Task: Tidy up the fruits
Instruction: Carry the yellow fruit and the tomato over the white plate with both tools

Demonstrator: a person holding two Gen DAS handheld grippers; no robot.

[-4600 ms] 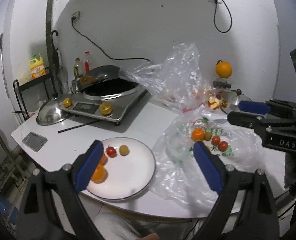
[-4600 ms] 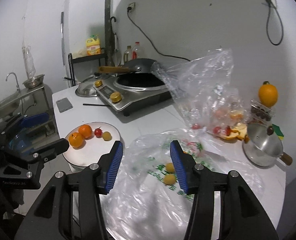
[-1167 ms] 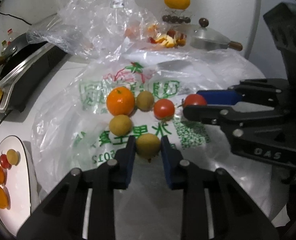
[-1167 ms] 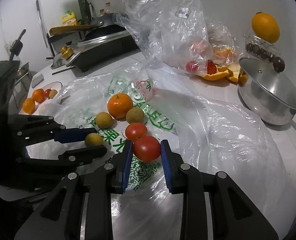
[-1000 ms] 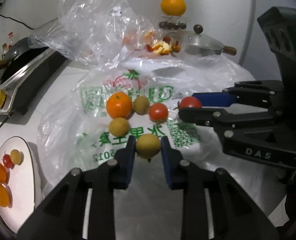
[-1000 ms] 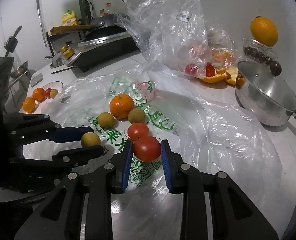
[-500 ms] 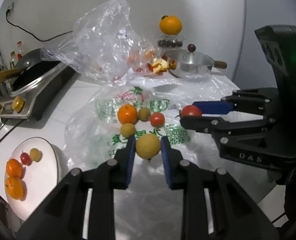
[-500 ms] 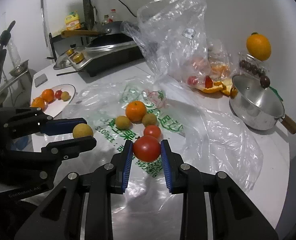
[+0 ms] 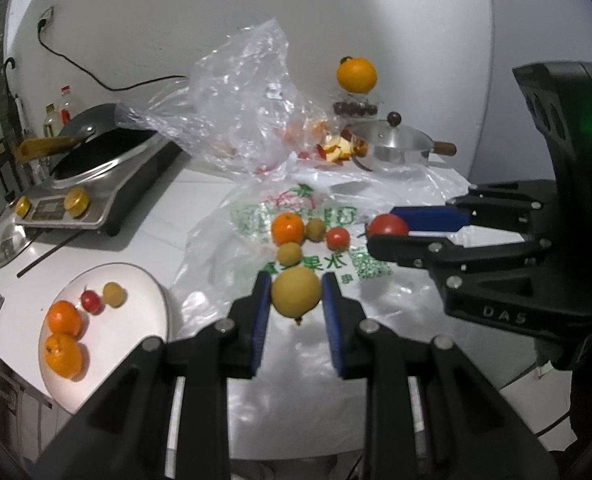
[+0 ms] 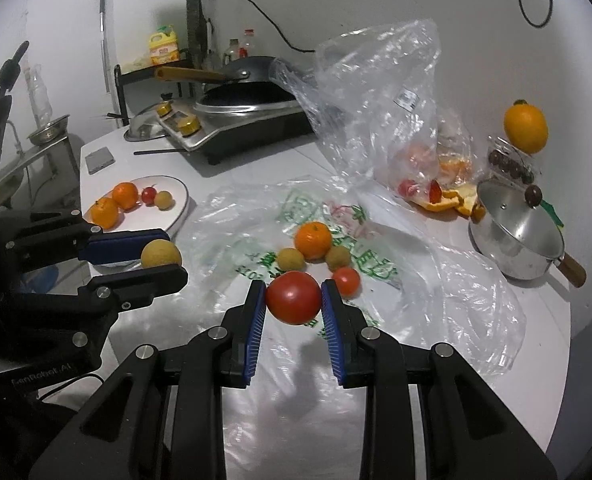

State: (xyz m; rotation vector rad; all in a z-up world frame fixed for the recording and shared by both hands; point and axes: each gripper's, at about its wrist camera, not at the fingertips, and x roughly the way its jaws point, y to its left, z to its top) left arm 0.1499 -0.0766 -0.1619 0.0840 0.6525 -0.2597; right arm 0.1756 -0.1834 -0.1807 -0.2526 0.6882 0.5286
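crinkled clear plastic bag (image 9: 232, 92), shiny metal pot (image 10: 516, 236) with wooden handle (image 10: 572, 270), glossy white plate (image 9: 136, 320).

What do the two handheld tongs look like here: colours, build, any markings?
Both tongs, left and right, are matte black angular linkages with silver screw heads and ribbed blue pads. The right's body reads "DAS" in grey and shows a green light; the left's body carries faint grey lettering. No sleeves visible.
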